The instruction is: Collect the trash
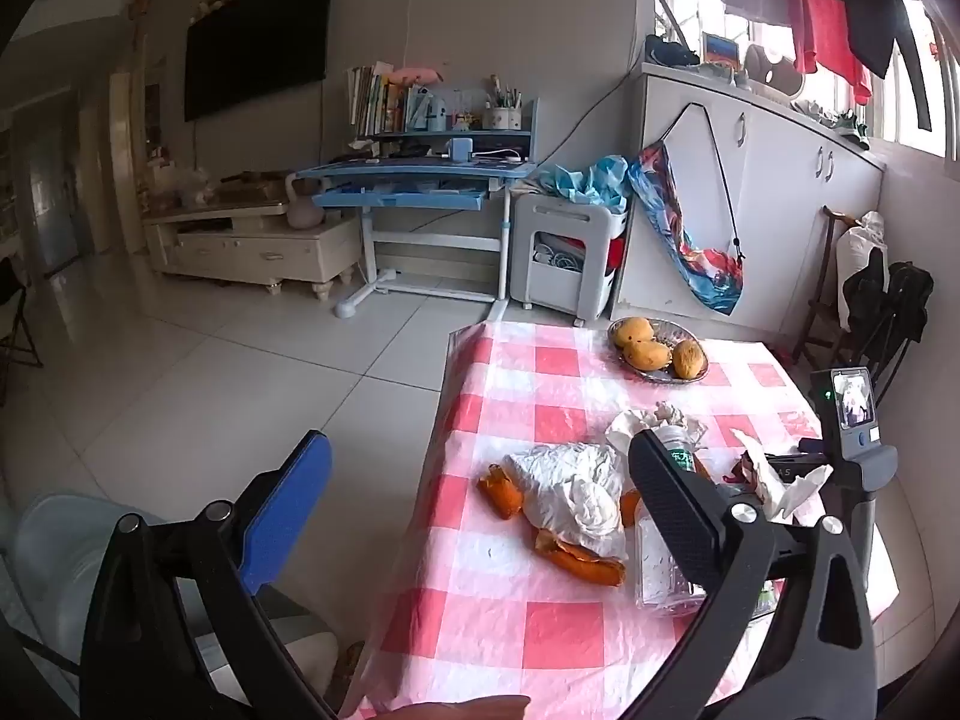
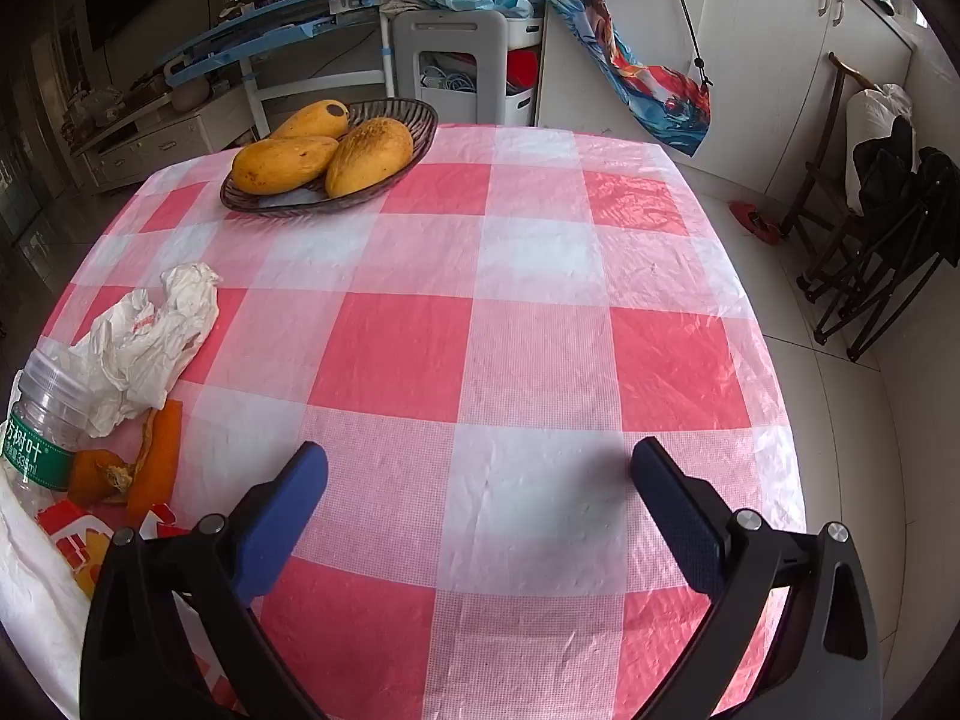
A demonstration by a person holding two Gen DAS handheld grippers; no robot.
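Note:
Trash lies on the pink checked tablecloth (image 1: 516, 600): a crumpled white tissue (image 1: 576, 492) over orange peels (image 1: 585, 558), an empty clear plastic bottle (image 1: 666, 564) with a green label, and more crumpled paper (image 1: 654, 420). My left gripper (image 1: 480, 480) is open at the table's left edge, its right finger (image 1: 672, 504) over the bottle. In the right wrist view my right gripper (image 2: 480, 492) is open and empty above bare cloth; the bottle (image 2: 36, 426), peels (image 2: 156, 456), crumpled paper (image 2: 150, 336) and a red-and-white wrapper (image 2: 72, 540) lie to its left.
A dark glass dish (image 2: 414, 120) with three mangoes (image 2: 366, 156) stands at the table's far side. The other gripper's body with a small screen (image 1: 852, 414) is at the table's right. Tiled floor, a blue desk (image 1: 414, 180), cabinets and folded chairs (image 2: 882, 228) surround the table.

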